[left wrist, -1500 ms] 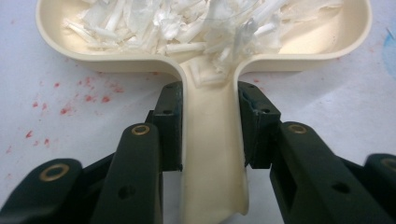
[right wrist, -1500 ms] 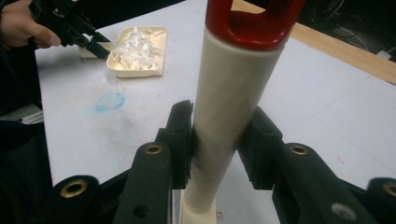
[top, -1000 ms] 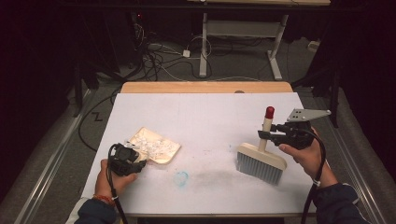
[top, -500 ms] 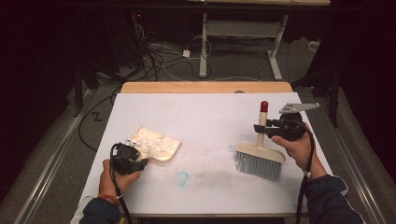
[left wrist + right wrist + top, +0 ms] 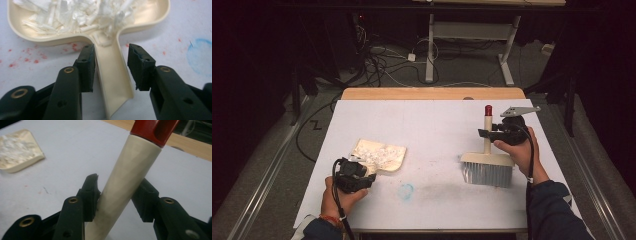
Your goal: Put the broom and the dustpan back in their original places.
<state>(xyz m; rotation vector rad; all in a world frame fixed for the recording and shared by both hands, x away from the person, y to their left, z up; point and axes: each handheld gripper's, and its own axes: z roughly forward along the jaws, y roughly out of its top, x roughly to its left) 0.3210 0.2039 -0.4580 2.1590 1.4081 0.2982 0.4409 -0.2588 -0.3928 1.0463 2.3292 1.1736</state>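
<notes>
Cream plastic marks both tools on the white table point(image 5: 432, 120) in the high view: a dustpan point(image 5: 379, 156) full of white paper shreds point(image 5: 377, 154) lies at the near left, and a hand brush point(image 5: 487, 165) stands on its bristles at the near right, its handle upright with a red cap on top. The left gripper point(image 5: 357, 172) sits at the dustpan's handle end; the right gripper point(image 5: 492, 133) reaches in level to the brush handle from the right. A blue smudge point(image 5: 405, 191) lies between the two tools.

From the left gripper view, the dustpan's point(image 5: 87, 22) flat handle runs between the fingers point(image 5: 86, 66), which have just been opening; a gap shows on the right side, so they no longer press it. Red specks dot the table around it.

From the right gripper view, the brush handle point(image 5: 127, 182) leans between the fingers point(image 5: 90, 195). They have just been opening: the left one touches the handle, the right one stands partly behind it, and whether they press it I cannot tell.
</notes>
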